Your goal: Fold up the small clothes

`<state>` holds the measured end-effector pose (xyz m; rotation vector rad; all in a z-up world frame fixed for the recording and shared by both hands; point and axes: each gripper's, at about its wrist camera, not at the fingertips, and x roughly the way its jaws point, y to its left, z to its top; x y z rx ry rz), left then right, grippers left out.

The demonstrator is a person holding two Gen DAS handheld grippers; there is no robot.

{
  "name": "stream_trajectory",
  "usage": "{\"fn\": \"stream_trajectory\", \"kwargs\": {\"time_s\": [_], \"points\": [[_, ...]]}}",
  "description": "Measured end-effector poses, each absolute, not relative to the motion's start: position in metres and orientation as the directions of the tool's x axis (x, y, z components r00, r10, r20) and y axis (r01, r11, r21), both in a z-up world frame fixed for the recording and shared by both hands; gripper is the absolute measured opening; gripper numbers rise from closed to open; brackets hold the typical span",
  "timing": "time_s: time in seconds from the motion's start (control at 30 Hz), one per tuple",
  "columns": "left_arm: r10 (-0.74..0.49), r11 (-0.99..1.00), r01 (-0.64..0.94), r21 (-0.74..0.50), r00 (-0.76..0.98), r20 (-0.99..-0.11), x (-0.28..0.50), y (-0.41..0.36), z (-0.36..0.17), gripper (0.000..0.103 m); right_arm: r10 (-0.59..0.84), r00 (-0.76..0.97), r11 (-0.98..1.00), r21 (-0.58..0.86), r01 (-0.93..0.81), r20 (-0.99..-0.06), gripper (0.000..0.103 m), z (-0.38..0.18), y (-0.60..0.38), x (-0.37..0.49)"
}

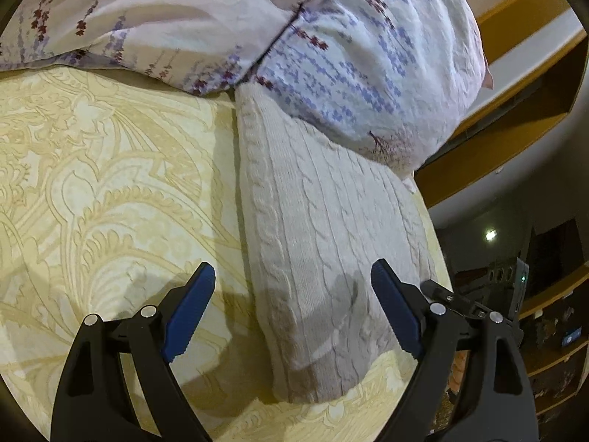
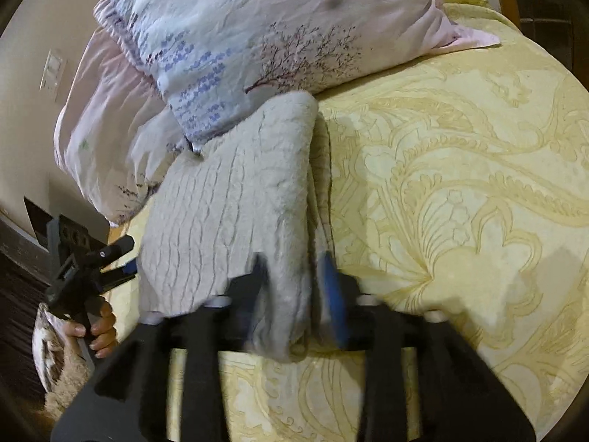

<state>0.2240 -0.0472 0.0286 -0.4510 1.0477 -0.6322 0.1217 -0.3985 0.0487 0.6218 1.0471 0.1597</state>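
A cream cable-knit sweater point(image 1: 324, 228) lies folded into a long strip on the yellow patterned bedspread point(image 1: 92, 184), its far end tucked under a floral pillow point(image 1: 368, 73). My left gripper point(image 1: 294, 276) hovers open and wide over the sweater's near end, with nothing held. In the right wrist view the sweater point(image 2: 228, 202) has its right-hand folded edge between the fingers of my right gripper point(image 2: 294, 276). A dark gap shows beside the blue pad, so it is open. The picture there is blurred.
A second pale floral pillow point(image 1: 147, 11) lies at the back left. The bedspread point(image 2: 460, 184) stretches out to the right of the sweater. A wooden shelf unit point(image 1: 515, 110) stands past the bed's edge. A person's hand point(image 2: 97, 326) grips the left tool's handle.
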Motion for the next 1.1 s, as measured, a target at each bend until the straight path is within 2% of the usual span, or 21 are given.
{"fn": "stream_trajectory", "kwargs": {"time_s": [0.03,0.07,0.27,0.43,0.53,0.6,0.63,0.67,0.7,0.73,0.8,0.9,1.1], "points": [[-0.675,0.736,0.258,-0.626,0.353,-0.648,0.227,-0.045,0.029,0.088,0.410,0.524,0.808,0.564,0.171,-0.747,0.059,0.053,-0.404,0.125],[-0.679,0.732,0.252,-0.634,0.353,-0.643,0.232,-0.044,0.030,0.088,0.412,0.537,0.799,0.575,0.176,-0.737,0.060,0.057,-0.409,0.128],[-0.699,0.703,0.183,-0.688,0.361,-0.618,0.275,-0.039,0.028,0.088,0.469,0.531,0.735,0.645,0.210,-0.706,0.062,0.056,-0.430,0.187],[-0.712,0.681,0.113,-0.723,0.331,-0.619,0.315,-0.048,0.017,0.083,0.520,0.489,0.685,0.684,0.250,-0.700,0.062,0.033,-0.436,0.235],[-0.722,0.671,0.095,-0.736,0.309,-0.619,0.332,-0.056,0.011,0.076,0.527,0.476,0.680,0.685,0.260,-0.704,0.062,0.022,-0.435,0.253],[-0.723,0.670,0.088,-0.737,0.302,-0.622,0.341,-0.060,0.007,0.067,0.542,0.473,0.673,0.696,0.251,-0.695,0.056,0.017,-0.433,0.262],[-0.724,0.669,0.084,-0.738,0.298,-0.622,0.344,-0.062,0.006,0.063,0.547,0.468,0.672,0.698,0.248,-0.694,0.046,0.015,-0.432,0.264],[-0.733,0.660,0.083,-0.746,0.285,-0.617,0.348,-0.065,0.003,0.053,0.547,0.463,0.676,0.694,0.247,-0.697,0.036,0.012,-0.431,0.266],[-0.740,0.653,0.081,-0.753,0.277,-0.612,0.350,-0.066,0.001,0.041,0.548,0.463,0.679,0.694,0.240,-0.697,0.031,0.011,-0.430,0.267],[-0.742,0.652,0.080,-0.754,0.273,-0.612,0.351,-0.068,-0.001,0.037,0.561,0.471,0.672,0.707,0.220,-0.680,0.019,0.011,-0.430,0.266],[-0.737,0.659,0.097,-0.746,0.285,-0.613,0.348,-0.067,0.000,0.021,0.555,0.500,0.676,0.711,0.194,-0.665,0.011,0.017,-0.430,0.262],[-0.748,0.645,0.131,-0.753,0.314,-0.585,0.342,-0.067,0.007,0.017,0.540,0.554,0.701,0.703,0.120,-0.633,0.009,0.038,-0.427,0.252],[-0.772,0.613,0.222,-0.758,0.372,-0.515,0.324,-0.068,0.028,0.016,0.493,0.671,0.789,0.610,-0.075,-0.554,0.009,0.099,-0.409,0.221]]}}
